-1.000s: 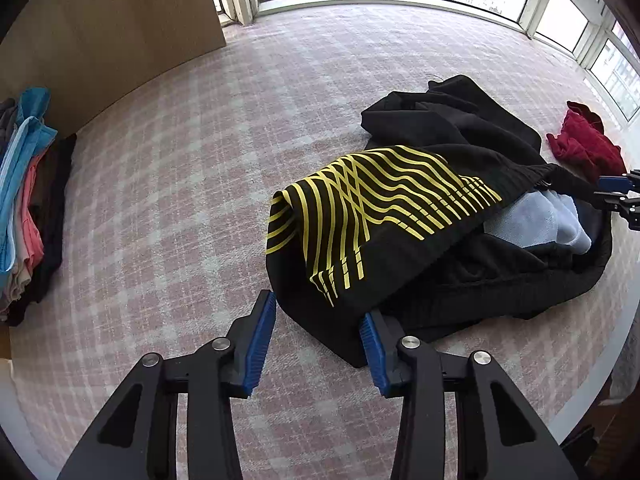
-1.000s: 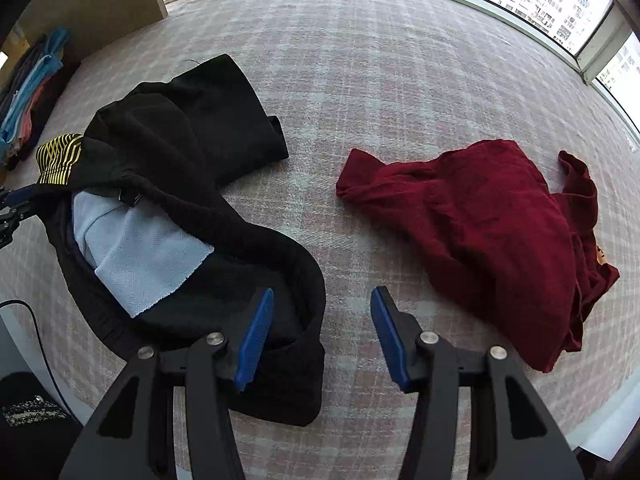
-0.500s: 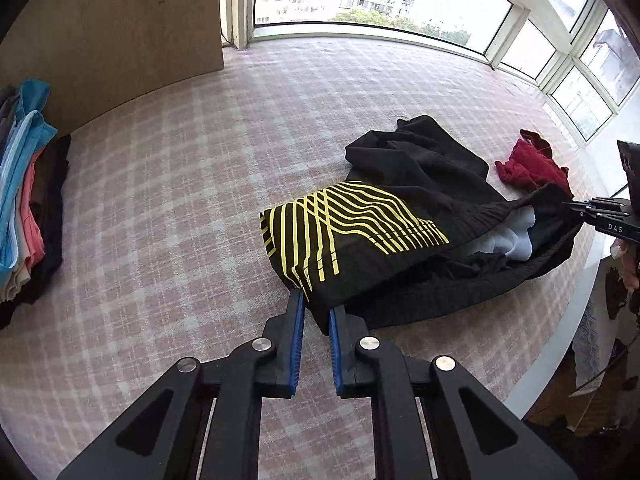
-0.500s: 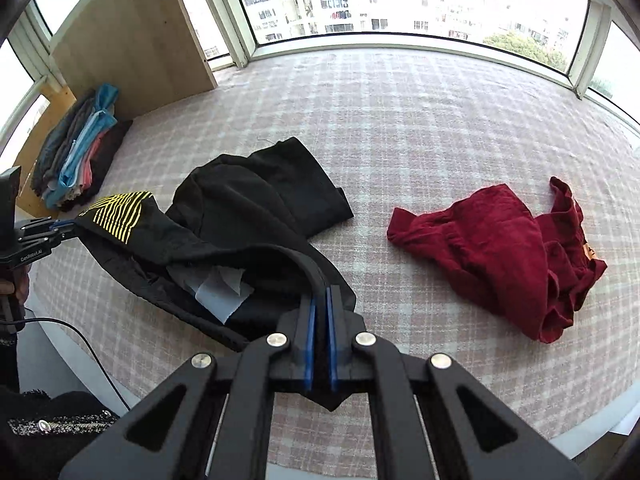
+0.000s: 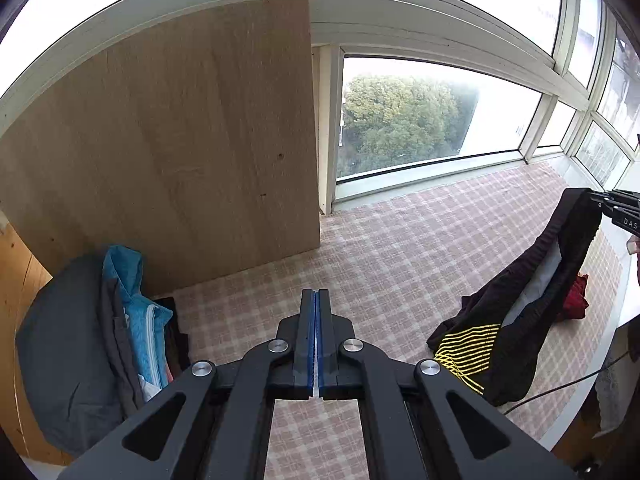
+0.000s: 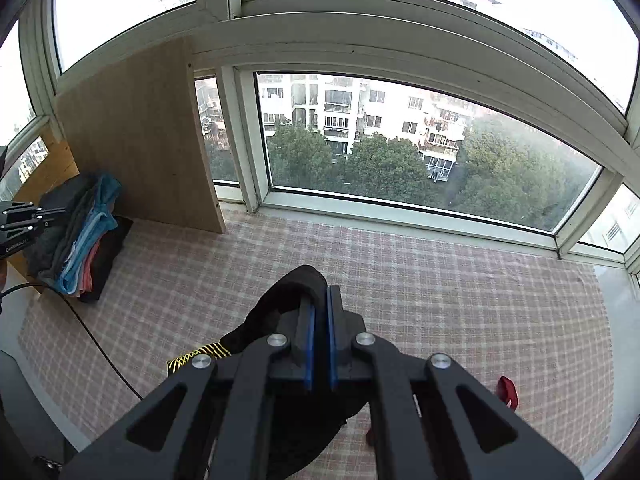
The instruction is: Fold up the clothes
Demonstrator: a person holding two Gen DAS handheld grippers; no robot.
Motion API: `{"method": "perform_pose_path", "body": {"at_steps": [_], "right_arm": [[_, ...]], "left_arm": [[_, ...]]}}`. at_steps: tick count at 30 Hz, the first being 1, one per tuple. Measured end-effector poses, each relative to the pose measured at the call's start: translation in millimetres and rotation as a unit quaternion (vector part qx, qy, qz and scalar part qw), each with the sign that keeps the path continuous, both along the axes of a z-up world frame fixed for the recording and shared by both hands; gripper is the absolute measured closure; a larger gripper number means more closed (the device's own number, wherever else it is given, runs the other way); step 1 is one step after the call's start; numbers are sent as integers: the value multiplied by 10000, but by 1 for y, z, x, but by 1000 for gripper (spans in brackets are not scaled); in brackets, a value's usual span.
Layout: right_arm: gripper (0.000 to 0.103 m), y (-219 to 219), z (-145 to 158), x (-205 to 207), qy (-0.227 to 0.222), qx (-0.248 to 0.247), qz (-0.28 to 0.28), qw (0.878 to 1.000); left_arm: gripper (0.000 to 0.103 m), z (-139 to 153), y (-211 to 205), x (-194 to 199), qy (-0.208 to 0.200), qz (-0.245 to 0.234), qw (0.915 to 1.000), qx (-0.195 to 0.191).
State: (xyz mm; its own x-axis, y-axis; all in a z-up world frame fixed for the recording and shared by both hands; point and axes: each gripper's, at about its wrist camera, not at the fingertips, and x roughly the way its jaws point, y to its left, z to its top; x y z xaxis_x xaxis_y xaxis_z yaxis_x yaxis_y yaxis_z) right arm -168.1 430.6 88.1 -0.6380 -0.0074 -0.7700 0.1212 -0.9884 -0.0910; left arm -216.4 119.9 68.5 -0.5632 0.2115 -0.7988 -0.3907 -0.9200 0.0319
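The black shorts with yellow stripes (image 5: 520, 320) hang lifted over the checked table, the waistband held up at the right by my right gripper (image 5: 612, 206). In the right wrist view my right gripper (image 6: 319, 312) is shut on the black waistband (image 6: 296, 284), with the striped leg (image 6: 200, 356) hanging below. My left gripper (image 5: 316, 312) is shut, pads together, with no cloth showing between them; it is also seen at the left edge of the right wrist view (image 6: 32, 216). The shorts' lower end rests on the table.
A stack of folded clothes (image 5: 132, 320) lies at the left against a wooden panel (image 5: 180, 152); it also shows in the right wrist view (image 6: 84, 236). A dark red garment (image 5: 576, 304) lies behind the shorts. A black cable (image 6: 100, 340) runs over the table's near edge. Windows line the far side.
Both grippers have risen and tilted up from the table. The right one lifted the shorts by the waistband. The left, shut at the striped hem before, now shows no cloth between its pads.
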Motion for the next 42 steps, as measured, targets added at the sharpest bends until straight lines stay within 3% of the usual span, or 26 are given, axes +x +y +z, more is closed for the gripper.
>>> {"method": "perform_pose_path", "body": {"at_steps": [2, 4, 6, 9, 13, 16, 20, 23, 30, 35, 38, 42], "right_arm": [[98, 2, -14, 12, -161, 47, -27, 9999], [98, 8, -39, 22, -392, 145, -123, 9991], [98, 17, -68, 31, -599, 265, -268, 9975], [98, 42, -99, 44, -860, 45, -511, 9950], [98, 71, -131, 57, -1101, -313, -762, 9905], [98, 78, -141, 58, -1097, -418, -806, 9898], [98, 80, -147, 54, -1075, -499, -751, 9901], [98, 82, -151, 51, -1091, -563, -742, 9897], [98, 87, -164, 48, -1192, -654, -750, 9879], [98, 89, -167, 56, -1256, -641, -815, 9866], [98, 86, -167, 61, -1256, -540, -833, 9871], [98, 82, -161, 69, -1205, -485, -843, 9879]], "left_arm": [[103, -24, 18, 23, -145, -376, 9991, -144], [97, -52, 37, 48, -342, -745, 9964, -232], [87, -94, 63, 71, -724, -1089, 9913, -150], [86, -151, 103, 108, -1274, -1410, 9818, 24], [83, -198, 139, 129, -1485, -1260, 9808, -142], [82, -219, 156, 123, -1486, -890, 9846, -237], [77, -232, 170, 111, -1545, -615, 9857, -269], [65, -232, 176, 101, -1480, -323, 9880, -298], [64, -223, 167, 85, -1430, 61, 9897, -49], [66, -208, 157, 86, -1261, 67, 9919, 111], [83, -207, 155, 82, -1232, 31, 9921, 238], [99, -204, 144, 69, -1467, -136, 9858, 803]]}}
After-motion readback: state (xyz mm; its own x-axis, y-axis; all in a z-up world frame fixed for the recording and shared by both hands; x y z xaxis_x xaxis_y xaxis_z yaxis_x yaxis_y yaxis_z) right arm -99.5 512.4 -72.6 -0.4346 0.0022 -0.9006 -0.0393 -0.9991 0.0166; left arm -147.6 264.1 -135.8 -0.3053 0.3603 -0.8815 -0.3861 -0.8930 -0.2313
